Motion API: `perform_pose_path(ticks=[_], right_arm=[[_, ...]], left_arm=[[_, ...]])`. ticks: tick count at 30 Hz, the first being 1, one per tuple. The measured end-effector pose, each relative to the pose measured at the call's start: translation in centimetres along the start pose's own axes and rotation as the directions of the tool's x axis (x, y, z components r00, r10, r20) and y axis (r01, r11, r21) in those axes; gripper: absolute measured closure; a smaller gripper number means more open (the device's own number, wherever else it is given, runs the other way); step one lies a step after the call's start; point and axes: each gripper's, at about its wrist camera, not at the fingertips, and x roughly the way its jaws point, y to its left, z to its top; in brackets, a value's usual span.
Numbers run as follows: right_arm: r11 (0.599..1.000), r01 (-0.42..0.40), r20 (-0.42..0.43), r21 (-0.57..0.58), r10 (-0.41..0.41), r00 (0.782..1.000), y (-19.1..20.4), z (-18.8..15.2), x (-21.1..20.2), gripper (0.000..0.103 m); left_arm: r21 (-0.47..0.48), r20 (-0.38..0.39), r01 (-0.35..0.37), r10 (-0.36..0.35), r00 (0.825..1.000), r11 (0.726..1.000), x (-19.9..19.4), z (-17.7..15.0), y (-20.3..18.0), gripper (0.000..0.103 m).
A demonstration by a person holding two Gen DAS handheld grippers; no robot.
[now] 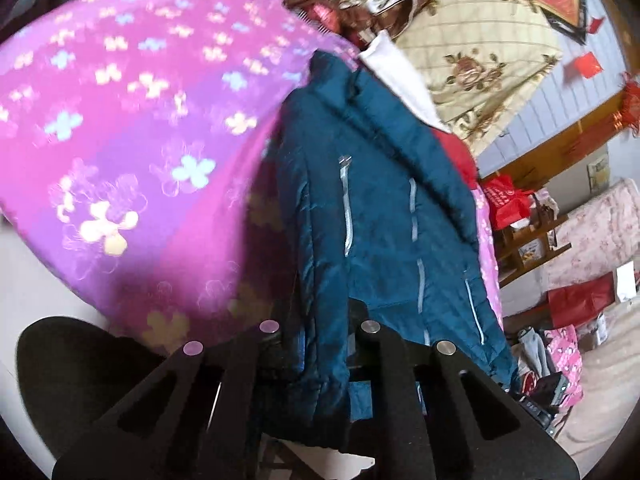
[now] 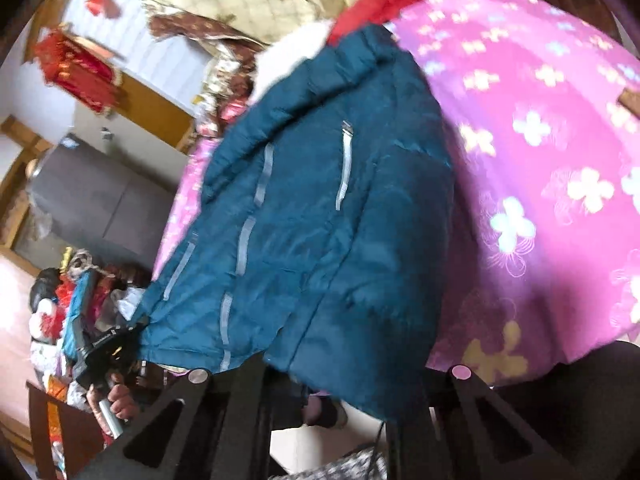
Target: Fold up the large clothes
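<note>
Teal jacket hem hiding both claws' tips

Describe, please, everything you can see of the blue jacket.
The blue jacket is dark teal and padded, with a smooth, slightly shiny shell. It has pale grey zips: a long one down the front and shorter pocket zips. Its collar points away, near white and red cloth. It lies lengthwise on the pink flowered bedspread, its hem toward the cameras. The left gripper and the right gripper are each shut on the hem, which looks lifted.
</note>
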Motion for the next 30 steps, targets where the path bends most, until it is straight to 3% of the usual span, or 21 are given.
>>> perform_pose_path(ticks=[6,11,20,26,30], right_arm=[[0.996,-0.024,0.048,-0.088,0.028,0.998,2.9,-0.4,-4.4,0.091],[0.991,0.014,0.069,-0.131,-0.005,0.998,4.4,1.4,-4.2,0.091],[0.979,0.072,0.176,-0.192,-0.038,0.984,8.0,10.0,-4.4,0.091],[0.966,0.147,0.225,-0.213,-0.098,0.969,10.4,16.1,-3.6,0.091],[0.954,0.205,0.24,-0.221,-0.151,0.959,11.7,20.9,-1.7,0.092]], left_arm=[[0.089,0.086,-0.031,0.023,0.996,0.996,-3.8,-0.6,-2.7,0.095],[0.111,0.133,-0.084,0.069,0.989,0.99,-4.0,0.9,-3.9,0.095],[0.209,0.248,-0.204,0.15,0.957,0.957,-2.1,7.6,-10.3,0.095],[0.208,0.28,-0.28,0.217,0.935,0.937,0.5,13.1,-13.1,0.095],[0.204,0.301,-0.35,0.282,0.911,0.914,2.8,17.4,-15.2,0.095]])
